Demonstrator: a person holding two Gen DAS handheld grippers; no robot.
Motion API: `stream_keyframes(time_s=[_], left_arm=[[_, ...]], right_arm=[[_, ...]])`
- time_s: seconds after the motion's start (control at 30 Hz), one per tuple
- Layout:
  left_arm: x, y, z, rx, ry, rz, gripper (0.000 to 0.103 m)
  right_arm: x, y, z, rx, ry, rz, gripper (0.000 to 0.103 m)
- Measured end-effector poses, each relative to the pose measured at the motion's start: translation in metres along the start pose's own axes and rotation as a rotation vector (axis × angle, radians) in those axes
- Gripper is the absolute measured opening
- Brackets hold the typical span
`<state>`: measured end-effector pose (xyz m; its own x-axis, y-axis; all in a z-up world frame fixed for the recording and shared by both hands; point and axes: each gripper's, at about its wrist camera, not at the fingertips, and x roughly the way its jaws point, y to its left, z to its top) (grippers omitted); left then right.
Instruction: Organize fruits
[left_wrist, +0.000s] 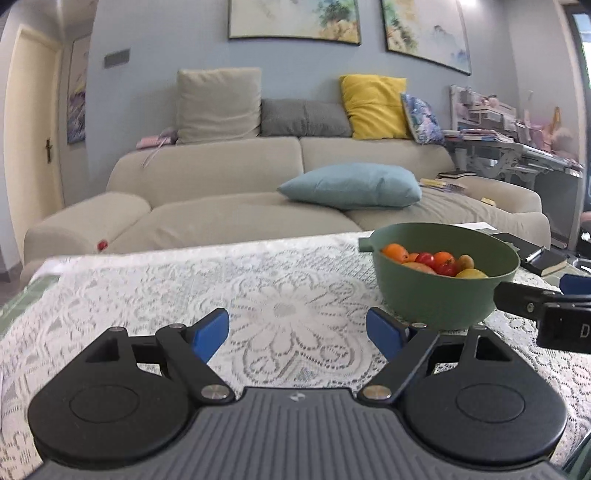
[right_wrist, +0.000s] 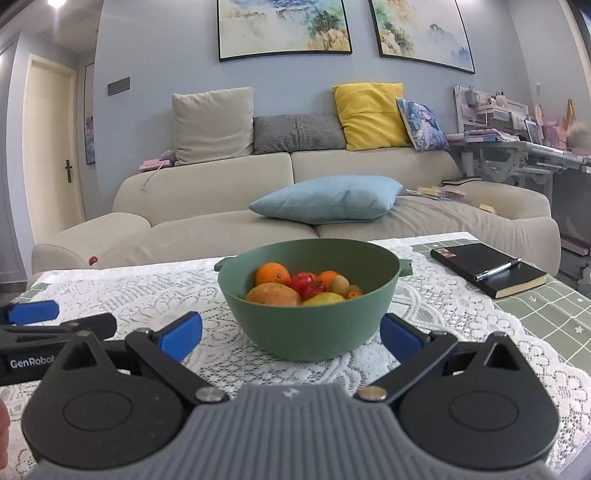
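While the left gripper (left_wrist: 297, 334) hovered with its blue pads spread apart and nothing between them, the left wrist view showed the green bowl (left_wrist: 443, 291) of fruit at right of centre on the lace-covered table (left_wrist: 184, 288), the right gripper's tip just beside it. From the right wrist view, the right gripper (right_wrist: 291, 338) stood wide apart, empty, the bowl (right_wrist: 308, 317) centred just beyond its pads; a black notebook (right_wrist: 487, 273) lay at right.

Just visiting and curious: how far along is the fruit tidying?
Done: the fruits all sit in the green bowl on the lace cloth; none lie loose. In hand: nothing; the left gripper and right gripper are open and empty. Left: apparently nothing, maybe moving the bowl.
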<state>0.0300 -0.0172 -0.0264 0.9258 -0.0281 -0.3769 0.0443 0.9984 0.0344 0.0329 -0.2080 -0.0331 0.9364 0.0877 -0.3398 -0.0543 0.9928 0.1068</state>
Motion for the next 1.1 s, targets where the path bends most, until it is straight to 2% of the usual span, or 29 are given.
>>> stream_keyframes(time_s=[0.4, 0.63, 1.1], left_arm=[[-0.005, 0.008, -0.001, -0.042, 0.045, 0.043, 0.098], [-0.005, 0.008, 0.001, -0.049, 0.04, 0.036, 0.098], [-0.001, 0.012, -0.001, -0.05, 0.047, 0.043, 0.098]], right_arm=[[-0.003, 0.003, 0.004, 0.011, -0.013, 0.027, 0.099], [-0.007, 0.005, 0.003, -0.019, -0.029, 0.03, 0.099], [0.004, 0.006, -0.001, -0.019, -0.007, 0.031, 0.099]])
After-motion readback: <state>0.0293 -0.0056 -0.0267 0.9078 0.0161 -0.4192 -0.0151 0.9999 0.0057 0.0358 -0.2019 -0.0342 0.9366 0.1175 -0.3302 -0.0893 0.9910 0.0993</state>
